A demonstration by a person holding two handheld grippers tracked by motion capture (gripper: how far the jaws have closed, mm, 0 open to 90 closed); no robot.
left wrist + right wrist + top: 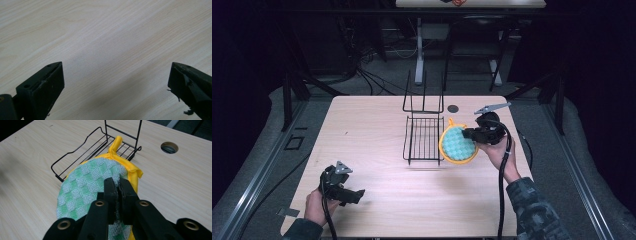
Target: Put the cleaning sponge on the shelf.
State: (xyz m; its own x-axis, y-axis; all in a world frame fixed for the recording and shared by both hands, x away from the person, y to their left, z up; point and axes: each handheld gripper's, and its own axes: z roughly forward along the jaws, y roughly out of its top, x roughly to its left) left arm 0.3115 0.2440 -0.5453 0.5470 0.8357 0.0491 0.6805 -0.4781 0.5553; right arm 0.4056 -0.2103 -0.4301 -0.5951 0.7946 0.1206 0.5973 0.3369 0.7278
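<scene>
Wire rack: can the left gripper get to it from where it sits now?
Probably yes. The left gripper is open and holds nothing, and bare table lies between it and the wire rack. The right gripper holds the pot holder beside the rack's far side.

We are looking down along our left gripper (113, 87) at a pale wooden table (107, 37) with fine grain lines running diagonally. Two black jaws are rising from the bottom corners, one at the left and one at the right, standing wide apart with bare tabletop showing between them. Nothing is sitting between them.
</scene>
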